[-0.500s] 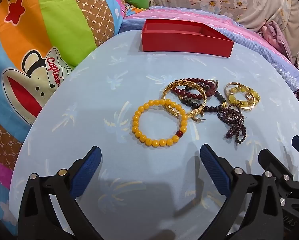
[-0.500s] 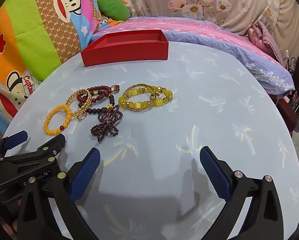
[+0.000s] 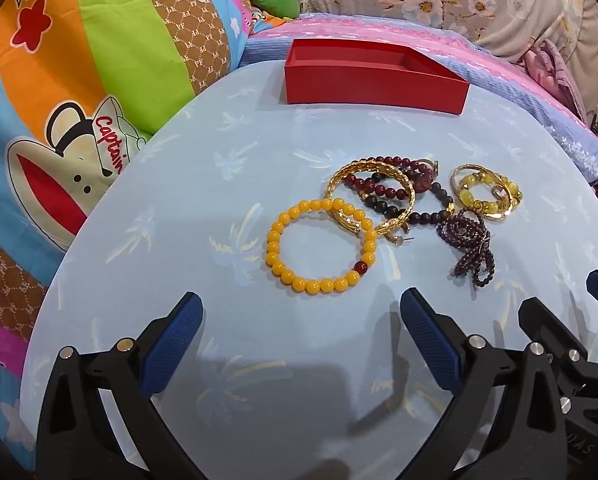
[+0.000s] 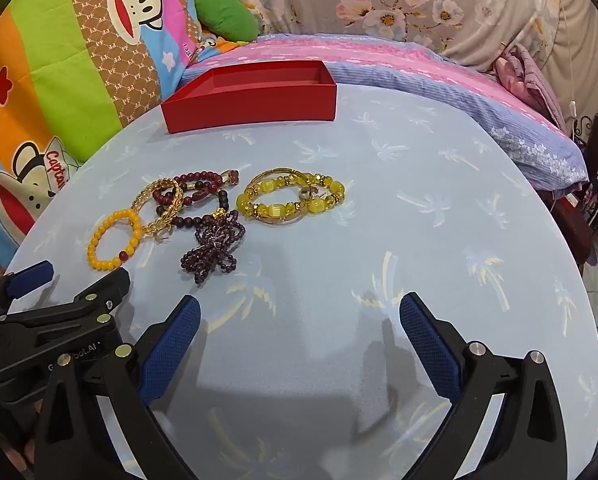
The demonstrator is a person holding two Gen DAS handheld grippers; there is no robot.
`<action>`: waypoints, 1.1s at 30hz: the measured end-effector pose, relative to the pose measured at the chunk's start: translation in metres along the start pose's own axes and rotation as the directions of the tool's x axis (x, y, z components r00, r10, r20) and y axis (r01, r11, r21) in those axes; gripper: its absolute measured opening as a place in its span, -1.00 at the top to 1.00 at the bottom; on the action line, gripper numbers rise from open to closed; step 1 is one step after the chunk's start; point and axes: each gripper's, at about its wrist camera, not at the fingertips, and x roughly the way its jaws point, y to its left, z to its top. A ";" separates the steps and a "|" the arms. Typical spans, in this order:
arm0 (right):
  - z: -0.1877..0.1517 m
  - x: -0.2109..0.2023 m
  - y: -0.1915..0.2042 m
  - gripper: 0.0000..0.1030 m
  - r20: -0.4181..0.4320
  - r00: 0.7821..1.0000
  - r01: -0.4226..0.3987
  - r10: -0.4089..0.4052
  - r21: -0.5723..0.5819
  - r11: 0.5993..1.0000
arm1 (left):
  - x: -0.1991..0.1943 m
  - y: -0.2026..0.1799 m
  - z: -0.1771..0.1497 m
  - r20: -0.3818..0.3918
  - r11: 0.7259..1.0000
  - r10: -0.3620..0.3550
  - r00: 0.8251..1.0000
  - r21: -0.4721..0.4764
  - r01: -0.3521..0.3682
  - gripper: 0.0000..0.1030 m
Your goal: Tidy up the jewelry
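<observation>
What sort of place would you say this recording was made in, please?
Probably a bedroom at home: a cartoon-print quilt and a pink-and-blue bedsheet lie behind the round table, with floral fabric as backdrop.

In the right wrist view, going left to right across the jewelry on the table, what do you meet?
Orange bead bracelet → gold chain bracelet → purple bead cluster → yellow bead bracelet. The dark red strands overlap the gold chain, so they are left out.

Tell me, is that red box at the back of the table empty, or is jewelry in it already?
Empty as far as visible. The red box shows only bare red inside; its near wall hides part of the floor. The bracelets lie outside.
</observation>
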 end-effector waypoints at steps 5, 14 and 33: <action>0.000 -0.001 -0.001 -0.87 -0.001 1.000 -0.001 0.001 0.000 1.000 | -0.003 0.002 0.001 0.000 1.000 0.000 1.000 -0.001 0.000 -0.84; 0.000 -0.001 -0.001 -0.87 -0.001 1.000 -0.001 0.001 0.001 1.000 | -0.001 0.010 -0.001 0.003 1.000 -0.001 1.000 -0.002 0.001 -0.84; 0.000 -0.001 0.000 -0.87 -0.002 1.000 -0.002 0.002 0.002 1.000 | -0.003 0.001 0.002 0.002 1.000 0.006 1.000 0.004 -0.006 -0.84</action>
